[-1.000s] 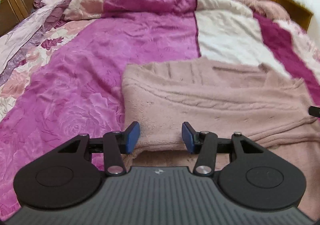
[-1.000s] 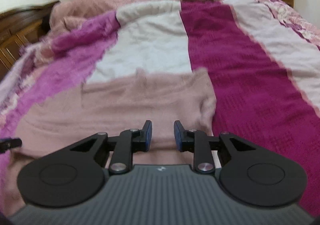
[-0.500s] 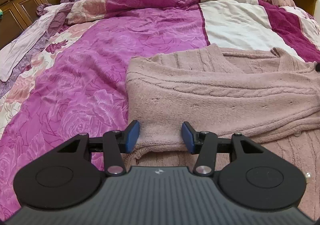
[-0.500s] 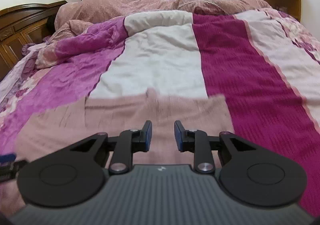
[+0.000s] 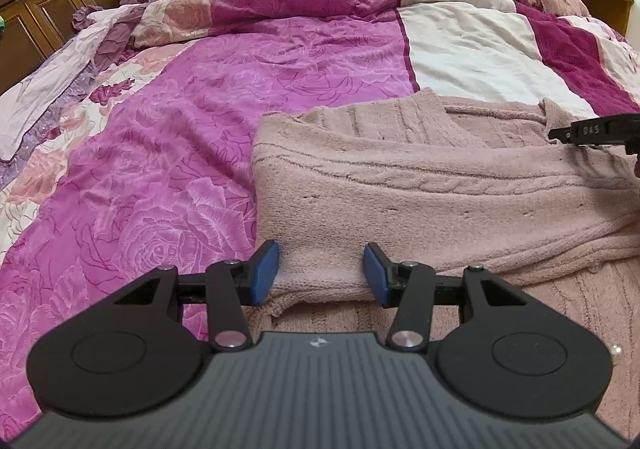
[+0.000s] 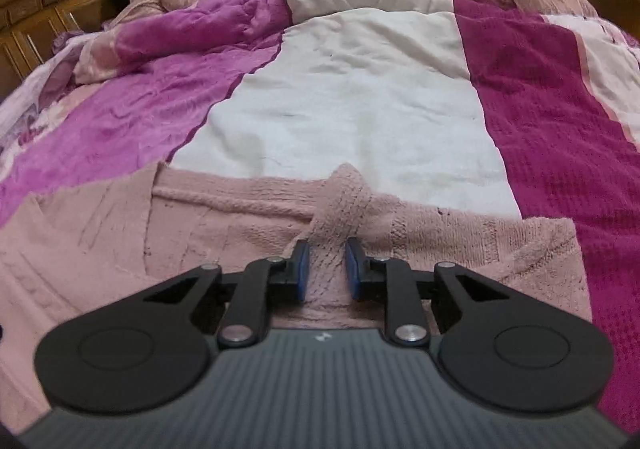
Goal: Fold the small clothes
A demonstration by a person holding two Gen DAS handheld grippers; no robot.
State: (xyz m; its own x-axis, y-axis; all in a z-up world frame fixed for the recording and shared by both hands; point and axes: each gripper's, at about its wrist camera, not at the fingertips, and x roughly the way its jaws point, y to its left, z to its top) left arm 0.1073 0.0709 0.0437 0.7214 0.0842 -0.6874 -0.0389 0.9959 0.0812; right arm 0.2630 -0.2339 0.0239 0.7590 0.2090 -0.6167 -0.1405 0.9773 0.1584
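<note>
A big bed (image 5: pixel 280 97) has a pink and white quilt (image 6: pixel 360 97) on it. A fluffy pink sweater (image 5: pixel 420 201) lies on the quilt, at the near side. Its top part is folded over already, but it looks wide, so more folds seem to be left. The left gripper (image 5: pixel 319 276) has a thick fold between its fingers, pinched from both sides. The right gripper (image 6: pixel 327 272) is closing its fingers on a bunched bit of the sweater.
</note>
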